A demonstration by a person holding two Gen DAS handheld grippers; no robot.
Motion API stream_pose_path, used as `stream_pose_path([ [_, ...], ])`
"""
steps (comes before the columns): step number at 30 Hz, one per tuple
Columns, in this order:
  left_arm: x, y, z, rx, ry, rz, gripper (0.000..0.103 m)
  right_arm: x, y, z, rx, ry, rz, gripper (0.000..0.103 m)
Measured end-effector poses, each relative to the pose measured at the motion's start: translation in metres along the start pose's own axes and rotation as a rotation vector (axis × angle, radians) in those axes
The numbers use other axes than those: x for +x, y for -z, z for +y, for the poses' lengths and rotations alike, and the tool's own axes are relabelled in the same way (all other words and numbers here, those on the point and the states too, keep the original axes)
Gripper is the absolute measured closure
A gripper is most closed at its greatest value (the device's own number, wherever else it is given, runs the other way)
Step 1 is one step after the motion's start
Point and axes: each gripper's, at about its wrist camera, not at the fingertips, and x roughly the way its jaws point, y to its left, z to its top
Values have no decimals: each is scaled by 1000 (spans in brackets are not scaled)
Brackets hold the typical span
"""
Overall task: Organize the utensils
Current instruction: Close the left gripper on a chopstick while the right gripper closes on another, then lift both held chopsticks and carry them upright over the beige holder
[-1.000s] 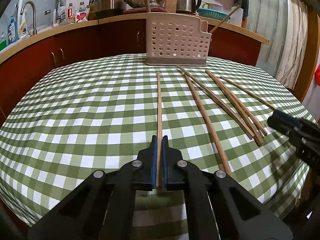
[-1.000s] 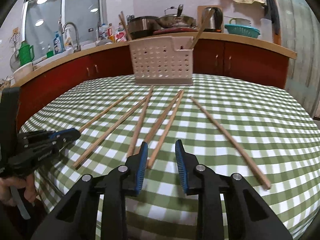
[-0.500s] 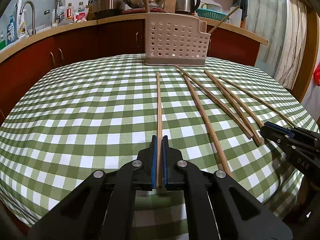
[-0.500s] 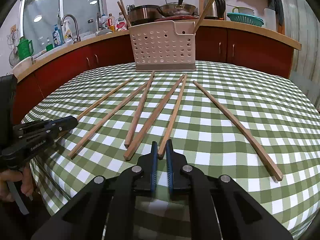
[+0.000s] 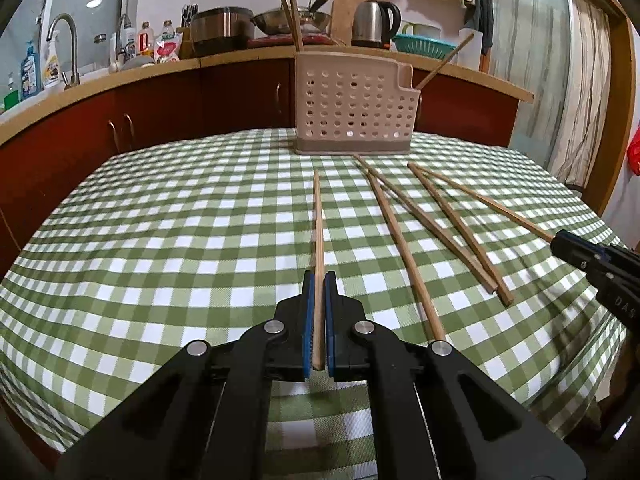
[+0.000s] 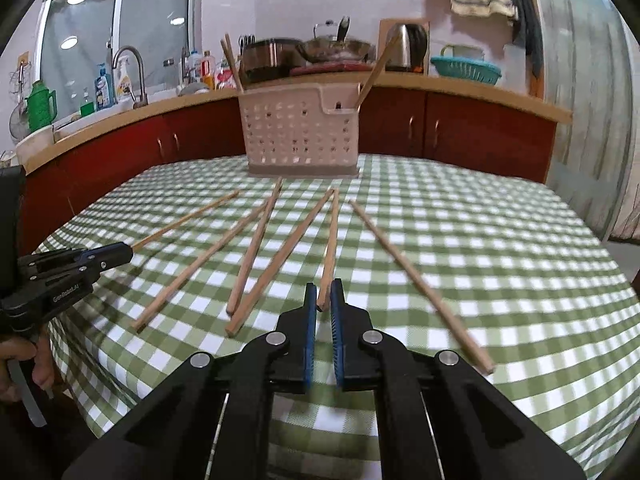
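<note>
My left gripper (image 5: 319, 280) is shut on the near part of a wooden chopstick (image 5: 317, 216) that points at the beige perforated holder (image 5: 352, 112) at the table's far side. The right gripper (image 6: 323, 294) is shut, its fingertips pinching the near end of another chopstick (image 6: 331, 236). Several more chopsticks (image 6: 280, 256) lie fanned out on the green checked cloth (image 6: 480, 264) on both sides of it. In the right wrist view the left gripper (image 6: 120, 252) is at the left edge, holding its chopstick (image 6: 188, 218). A few chopsticks stand in the holder (image 6: 298, 136).
Behind the table runs a wooden counter (image 5: 160, 72) over red cabinets, with a sink tap, bottles, pots and a kettle (image 5: 376, 24). A person's hand (image 6: 16, 364) grips the left tool at the table's near left edge. The cloth drops off close to both grippers.
The right gripper moved forward to the chopstick's near end and its jaws went from wide apart to shut on it. The left gripper kept still, shut on its chopstick.
</note>
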Motion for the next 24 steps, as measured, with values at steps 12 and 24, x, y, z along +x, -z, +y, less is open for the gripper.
stream_pose_path([
  [12, -36, -22, 11, -22, -21, -119, 98, -37, -32, 3, -35, 39, -141, 95],
  [24, -77, -58, 22, -54, -21, -254, 98, -64, -57, 6, -35, 40, -242, 96],
])
